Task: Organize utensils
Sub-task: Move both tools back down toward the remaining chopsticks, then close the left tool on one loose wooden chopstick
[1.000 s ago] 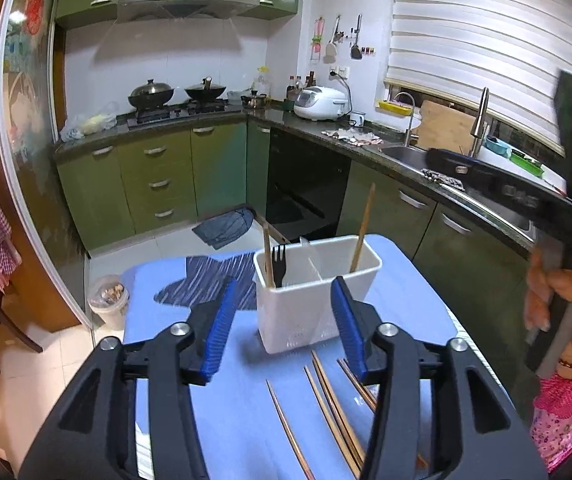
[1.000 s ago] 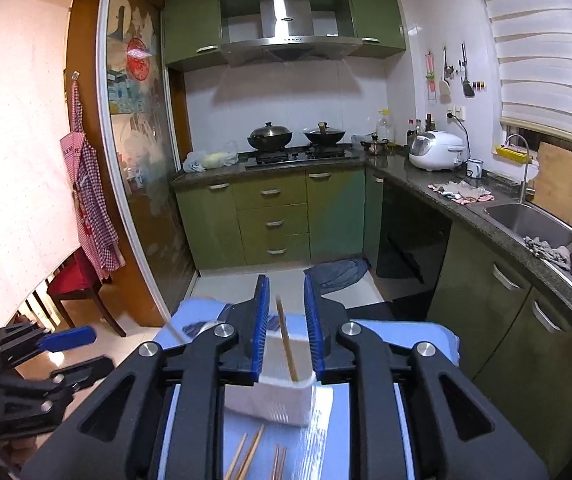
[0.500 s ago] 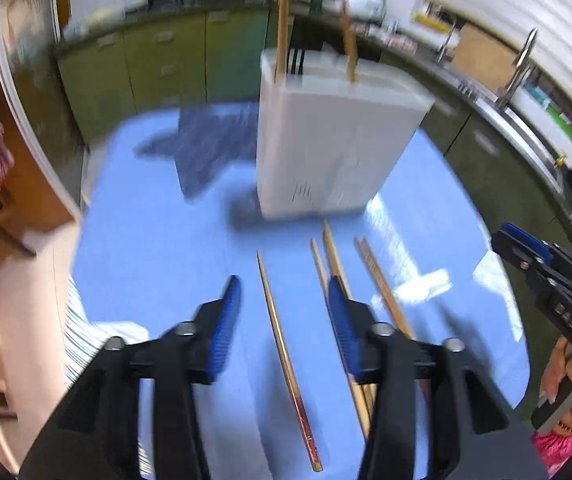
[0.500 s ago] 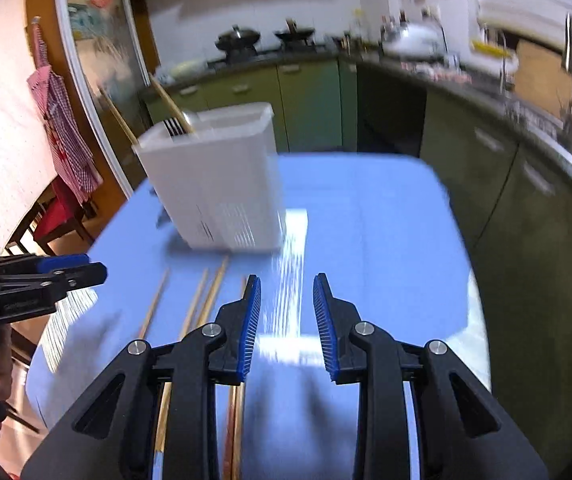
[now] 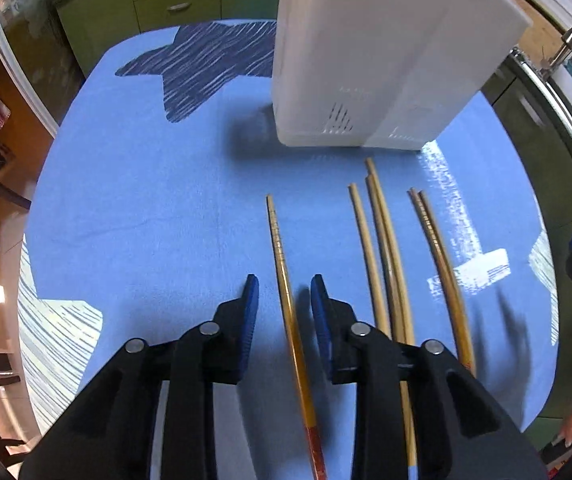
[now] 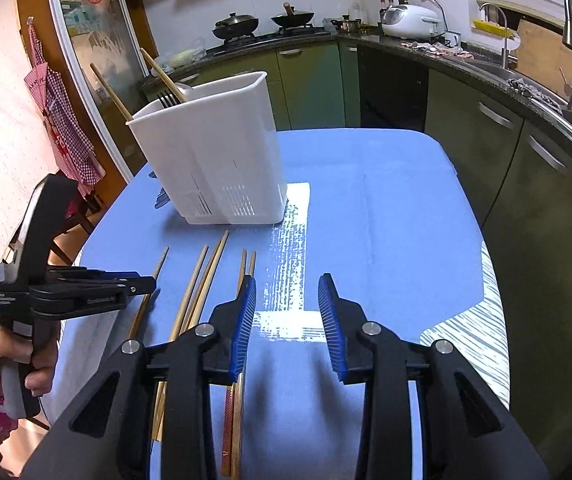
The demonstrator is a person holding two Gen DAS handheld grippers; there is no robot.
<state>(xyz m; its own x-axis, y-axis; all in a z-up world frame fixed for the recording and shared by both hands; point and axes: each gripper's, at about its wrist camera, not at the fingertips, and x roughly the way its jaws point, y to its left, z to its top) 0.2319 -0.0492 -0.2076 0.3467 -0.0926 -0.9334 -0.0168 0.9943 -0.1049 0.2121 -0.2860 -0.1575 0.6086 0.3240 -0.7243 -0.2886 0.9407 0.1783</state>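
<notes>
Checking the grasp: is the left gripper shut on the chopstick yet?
Not yet: the left gripper is open, its blue pads either side of the lone chopstick, gaps showing.

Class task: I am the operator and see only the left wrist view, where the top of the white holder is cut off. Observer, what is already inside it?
Observer: Two chopsticks and a fork stick up from the holder.
Operator: Is my left gripper closed yet?
Observer: No. From the right wrist view its jaws look open, beside the leftmost chopstick.
Operator: And the right gripper?
Observer: The right gripper is open over bare blue cloth, with a pair of chopsticks beside its left finger.
</notes>
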